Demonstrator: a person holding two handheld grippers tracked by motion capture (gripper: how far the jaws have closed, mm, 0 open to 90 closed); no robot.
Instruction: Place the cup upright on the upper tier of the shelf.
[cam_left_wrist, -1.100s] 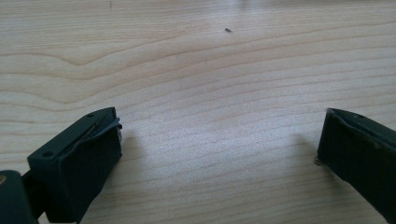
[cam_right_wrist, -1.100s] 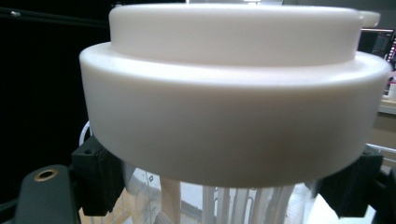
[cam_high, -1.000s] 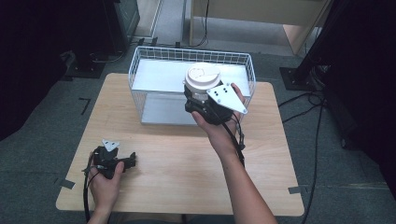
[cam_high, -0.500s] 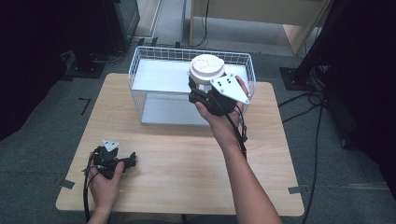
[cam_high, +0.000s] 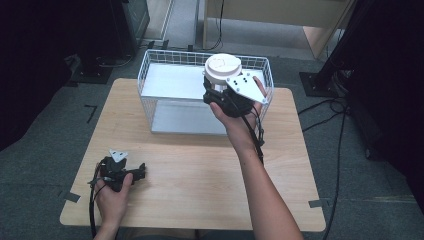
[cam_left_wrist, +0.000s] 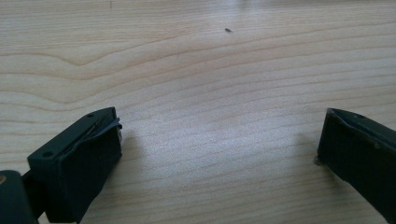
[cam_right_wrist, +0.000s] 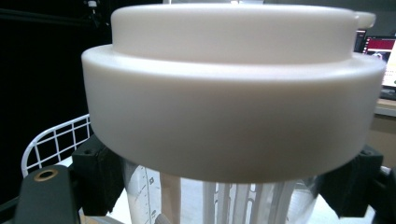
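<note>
Two grippers are at work, and going left to right the idle one comes first. The left gripper (cam_high: 141, 170) rests on the table (cam_high: 200, 165) at the near left, its jaws spread wide with bare wood between them in the left gripper view (cam_left_wrist: 219, 140); it grasps nothing and sits well apart from everything else.

To its right and farther off stands the wire basket (cam_high: 165, 80), a white open-topped cage with a pale floor. No loose thing can be seen lying in it.

Rightmost, the right gripper (cam_high: 216, 94) is held up in the air over the basket's right part, clenched on a jar (cam_high: 223, 70). The jar has a broad white lid and a clear body. In the right gripper view the jaws pinch the clear body (cam_right_wrist: 224, 200) from both sides, just under the overhanging lid (cam_right_wrist: 233, 102), so the jar stands directly ahead of the gripper and rises above it. Its long axis runs upright, across the line of the jaws. What the clear body holds is hard to tell; pale vertical ribs show through it.

The basket floor lies below and slightly ahead of the gripper, the rim below the jar. As I judge it, the coming move is a descent to set the jar inside the basket, which the right hand alone can do.
</note>
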